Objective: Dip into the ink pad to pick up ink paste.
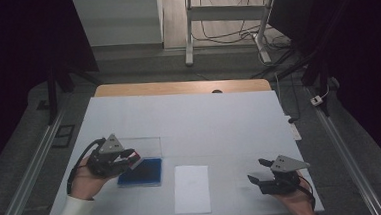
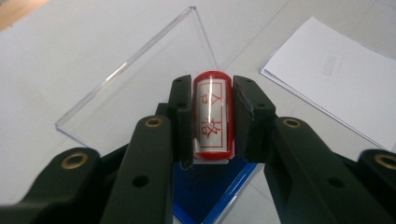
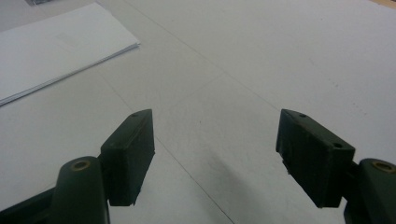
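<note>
My left gripper (image 1: 133,162) (image 2: 212,83) is shut on a red stamp (image 2: 212,116) whose white face with red characters is turned up toward the camera. The stamp hangs over the near left part of a blue ink pad (image 1: 143,173) (image 2: 210,192). The pad's clear lid (image 1: 141,144) (image 2: 135,88) lies open flat behind it. A stack of white paper (image 1: 192,188) (image 2: 336,74) (image 3: 51,46) lies to the right of the pad. My right gripper (image 1: 258,170) (image 3: 215,135) rests low at the right, open, nothing between its jaws.
The white table top (image 1: 204,121) stretches wide behind the pad and paper, with a wooden edge (image 1: 182,87) at the back. Past it are a desk frame (image 1: 190,32) and cables on the floor. A person's hands hold both grippers from the near edge.
</note>
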### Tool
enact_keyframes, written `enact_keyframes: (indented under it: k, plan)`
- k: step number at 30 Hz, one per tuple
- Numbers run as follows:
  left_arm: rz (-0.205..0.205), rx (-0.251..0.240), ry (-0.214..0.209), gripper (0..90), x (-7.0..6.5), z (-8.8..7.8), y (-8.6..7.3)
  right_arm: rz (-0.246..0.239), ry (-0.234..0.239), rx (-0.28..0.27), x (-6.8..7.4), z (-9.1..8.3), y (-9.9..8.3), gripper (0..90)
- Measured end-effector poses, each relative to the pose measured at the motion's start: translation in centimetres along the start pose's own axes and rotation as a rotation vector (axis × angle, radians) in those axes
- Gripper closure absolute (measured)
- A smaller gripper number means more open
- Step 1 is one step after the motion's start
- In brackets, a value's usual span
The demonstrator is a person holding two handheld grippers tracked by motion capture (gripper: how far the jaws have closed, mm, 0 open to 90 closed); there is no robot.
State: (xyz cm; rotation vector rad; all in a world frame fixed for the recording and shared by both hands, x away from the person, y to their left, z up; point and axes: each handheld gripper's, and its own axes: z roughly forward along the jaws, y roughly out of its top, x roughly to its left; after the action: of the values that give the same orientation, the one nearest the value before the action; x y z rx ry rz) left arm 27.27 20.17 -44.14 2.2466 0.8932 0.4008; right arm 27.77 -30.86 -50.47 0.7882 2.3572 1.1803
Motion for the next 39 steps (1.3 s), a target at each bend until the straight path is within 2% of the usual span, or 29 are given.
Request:
enact_keyframes:
  k: [7, 17, 28, 31, 39]
  plan:
    - [-0.036, 0.064, 0.006, 70.1, 0.7, 1.6, -0.8, 0.0, 0.0, 0.01, 0.0, 0.0, 0.0, 28.1]
    - [-0.047, 0.121, -0.003, 70.1, 1.0, 2.8, -1.3, 0.0, 0.002, 0.014, -0.1, 0.1, -0.1, 28.0]
    - [-0.065, 0.142, -0.019, 70.1, 1.3, 3.6, -1.8, 0.0, 0.003, 0.011, 0.0, 0.1, -0.1, 28.1]
    - [-0.057, 0.154, -0.022, 70.1, 1.3, 3.8, -1.8, -0.001, -0.004, 0.02, 0.0, 0.1, -0.1, 28.1]
    - [-0.061, 0.152, -0.037, 70.2, 1.3, 4.1, -2.0, 0.004, -0.004, 0.023, 0.0, 0.0, -0.1, 28.1]
